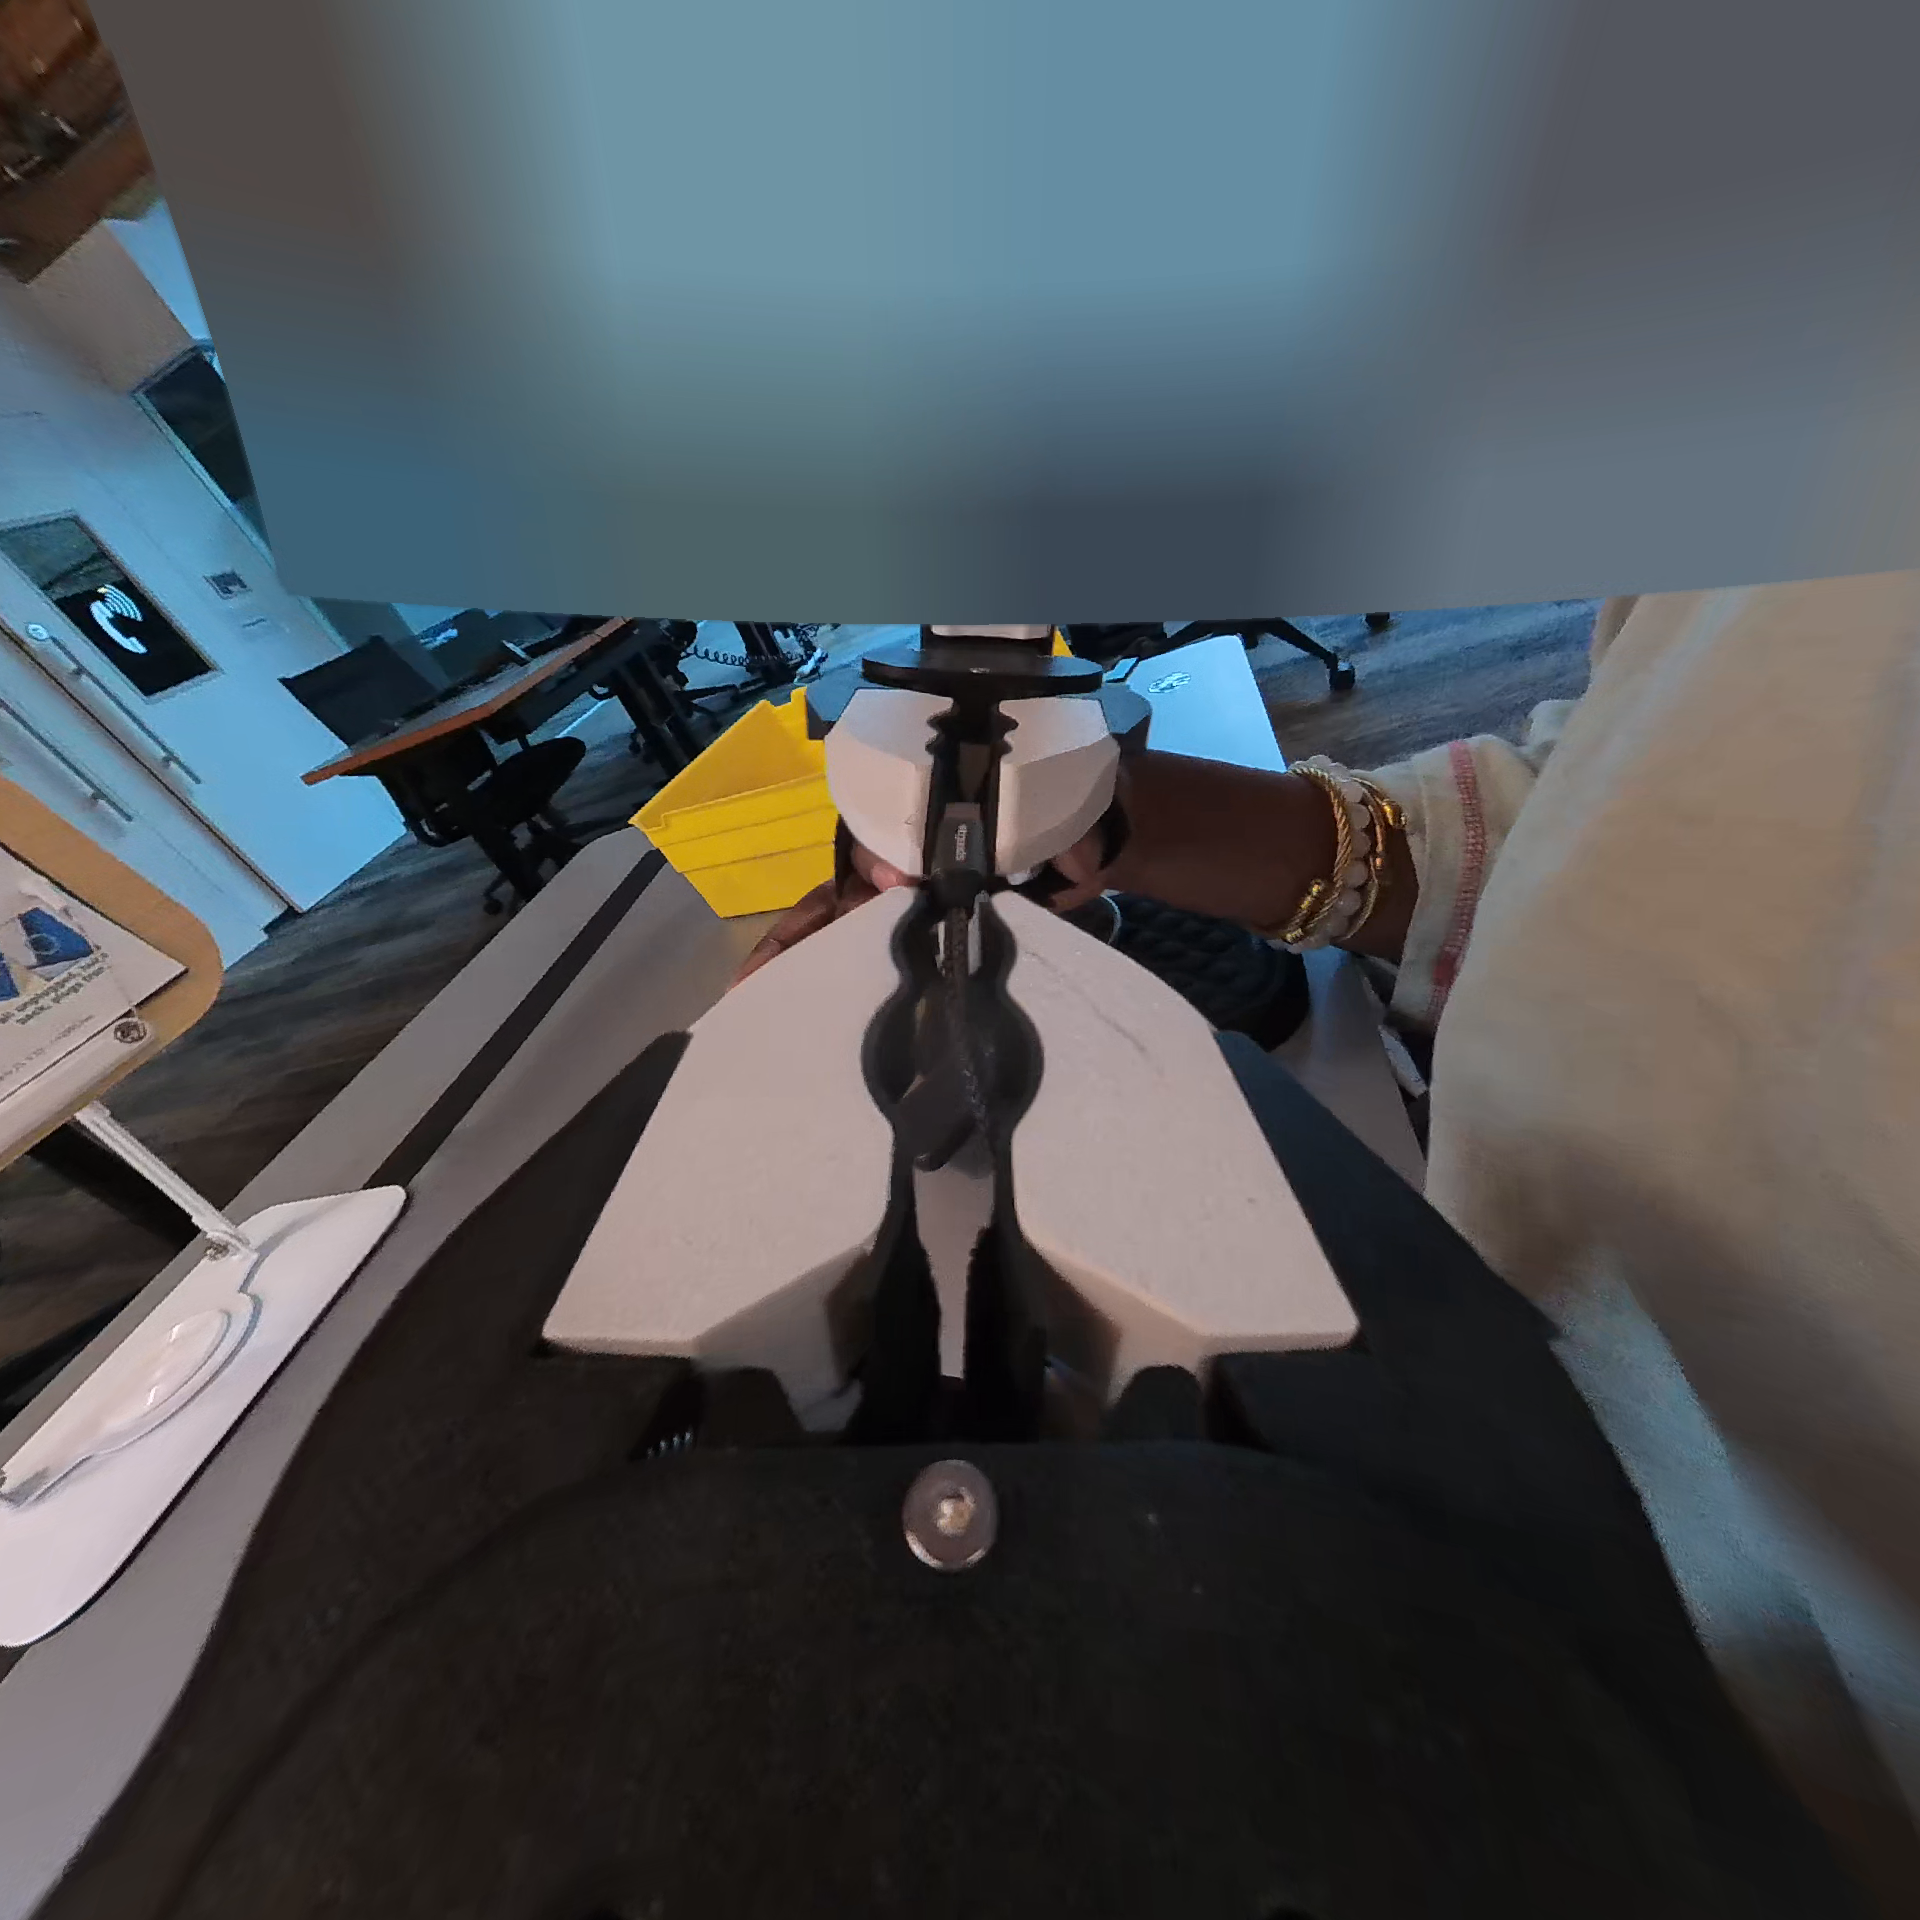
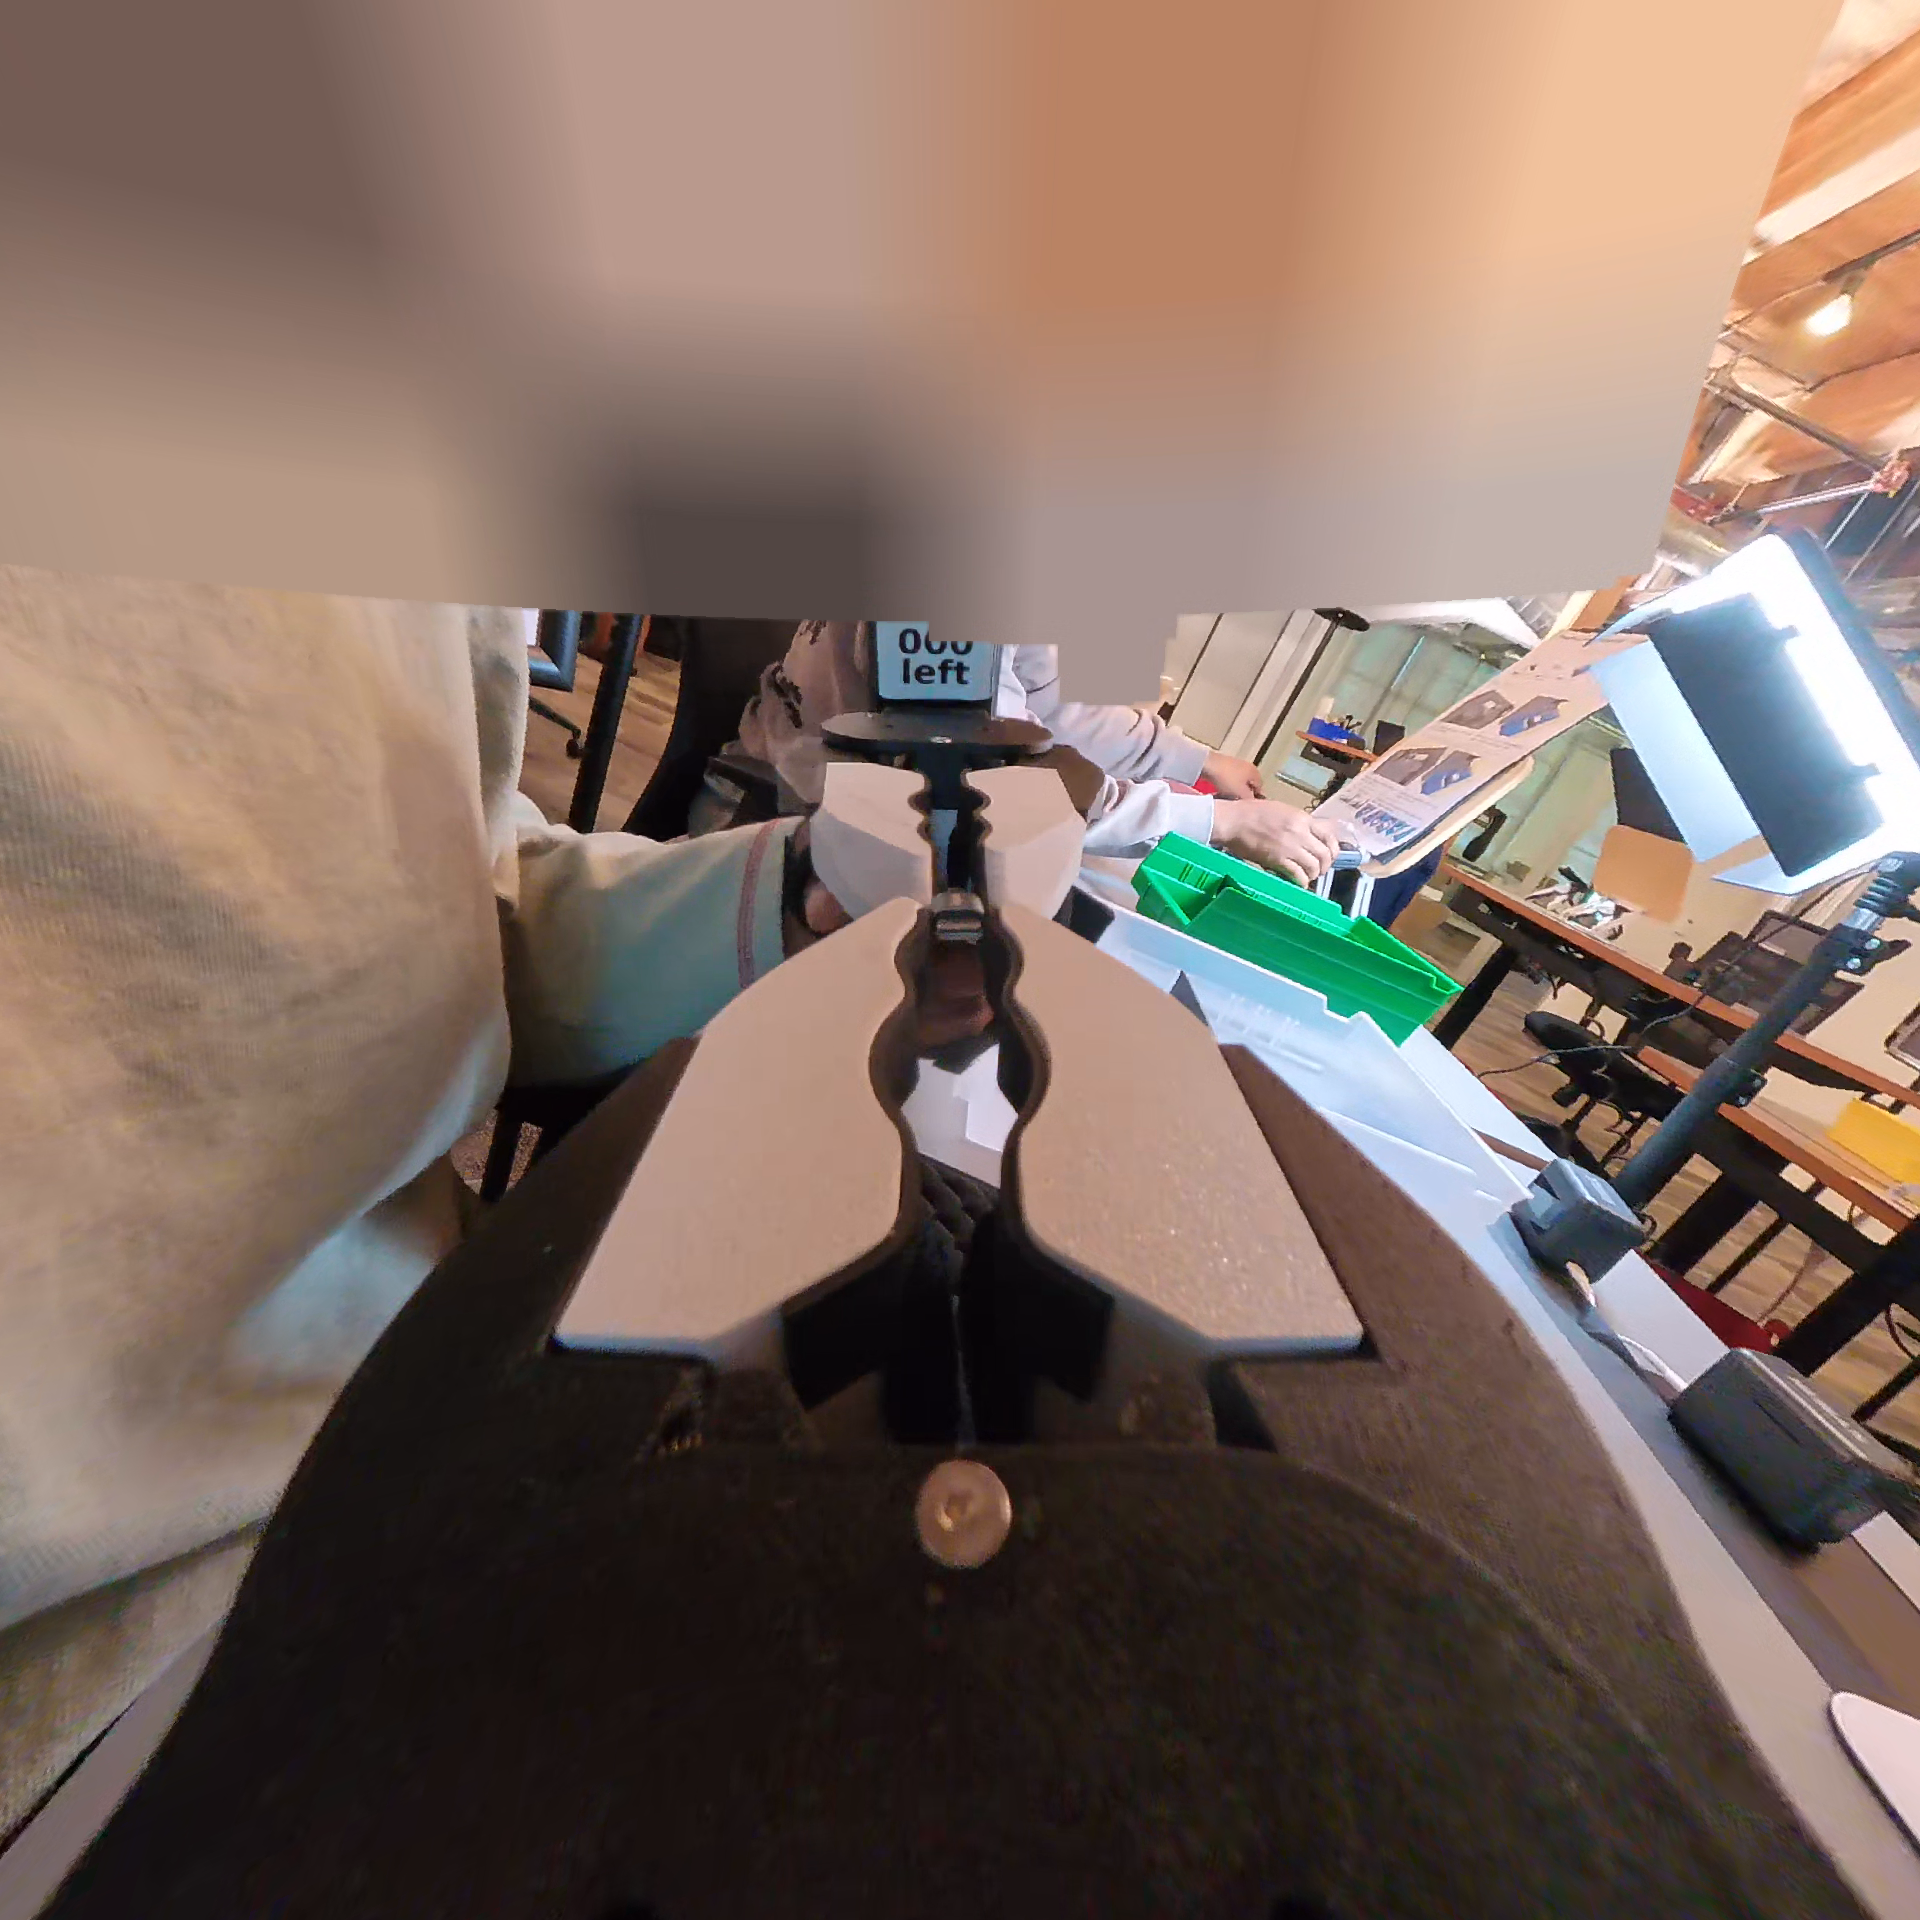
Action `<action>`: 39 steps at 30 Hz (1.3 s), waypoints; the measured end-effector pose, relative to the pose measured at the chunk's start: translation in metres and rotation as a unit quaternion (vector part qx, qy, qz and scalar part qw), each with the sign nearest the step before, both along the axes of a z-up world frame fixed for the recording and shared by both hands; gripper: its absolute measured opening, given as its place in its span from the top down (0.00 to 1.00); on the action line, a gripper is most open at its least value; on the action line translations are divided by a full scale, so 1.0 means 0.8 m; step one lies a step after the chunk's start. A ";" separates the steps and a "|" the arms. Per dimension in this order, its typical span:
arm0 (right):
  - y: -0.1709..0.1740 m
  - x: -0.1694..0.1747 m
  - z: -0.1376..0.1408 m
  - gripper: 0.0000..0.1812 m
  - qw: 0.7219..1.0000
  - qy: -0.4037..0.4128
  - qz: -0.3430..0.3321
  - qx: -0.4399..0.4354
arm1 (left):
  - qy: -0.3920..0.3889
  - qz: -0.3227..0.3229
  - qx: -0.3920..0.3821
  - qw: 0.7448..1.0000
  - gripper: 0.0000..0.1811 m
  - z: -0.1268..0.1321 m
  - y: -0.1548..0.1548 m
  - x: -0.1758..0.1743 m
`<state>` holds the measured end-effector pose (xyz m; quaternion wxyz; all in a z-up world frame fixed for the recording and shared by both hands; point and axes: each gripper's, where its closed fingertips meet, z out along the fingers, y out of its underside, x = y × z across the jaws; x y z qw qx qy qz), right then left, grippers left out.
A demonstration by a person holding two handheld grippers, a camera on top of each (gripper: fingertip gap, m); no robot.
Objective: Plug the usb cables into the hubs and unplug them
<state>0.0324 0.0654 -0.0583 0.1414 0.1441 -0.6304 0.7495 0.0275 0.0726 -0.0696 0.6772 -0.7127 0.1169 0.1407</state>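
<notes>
Two grippers meet tip to tip at centre frame in the left wrist view: the left gripper (image 1: 953, 914) pinches a braided usb cable (image 1: 968, 1023), the right gripper (image 1: 966, 821) clamps its dark plug (image 1: 964, 840). In the right wrist view, the right gripper (image 2: 958, 925) grips a metal connector (image 2: 957, 925); no hub is identifiable, so a straight, untwisted pull or push seems wise.

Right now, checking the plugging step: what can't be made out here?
- Left wrist view: where the cable runs back, hidden inside the left gripper.
- Right wrist view: most of the plug, pinched inside the right gripper.
- Both views: upper half blurred over; nothing there can be told.
</notes>
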 end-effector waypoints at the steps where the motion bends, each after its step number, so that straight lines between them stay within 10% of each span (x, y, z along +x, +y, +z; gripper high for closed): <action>1: 0.001 0.000 -0.001 0.95 1.000 -0.002 0.000 -0.001 | -0.002 -0.002 0.004 1.000 0.96 0.000 0.000 0.000; 14: 0.046 -0.023 -0.019 0.83 0.991 -0.030 -0.117 0.061 | -0.021 0.050 -0.086 0.995 0.98 -0.029 0.007 -0.023; 19: 0.168 -0.046 -0.095 0.64 0.903 -0.103 -0.323 0.264 | -0.035 0.099 -0.146 0.984 0.97 -0.059 0.009 -0.044; 27: 0.195 -0.040 -0.211 0.56 0.809 -0.183 -0.298 0.472 | -0.075 0.131 -0.154 0.976 0.97 -0.089 0.028 -0.062; 35: 0.184 -0.053 -0.156 0.59 0.886 -0.095 -0.243 0.383 | -0.075 0.156 -0.156 0.973 0.97 -0.101 0.027 -0.068; 39: 0.199 -0.031 -0.171 0.59 0.864 0.034 -0.210 0.457 | -0.073 0.166 -0.146 0.972 0.97 -0.103 0.019 -0.070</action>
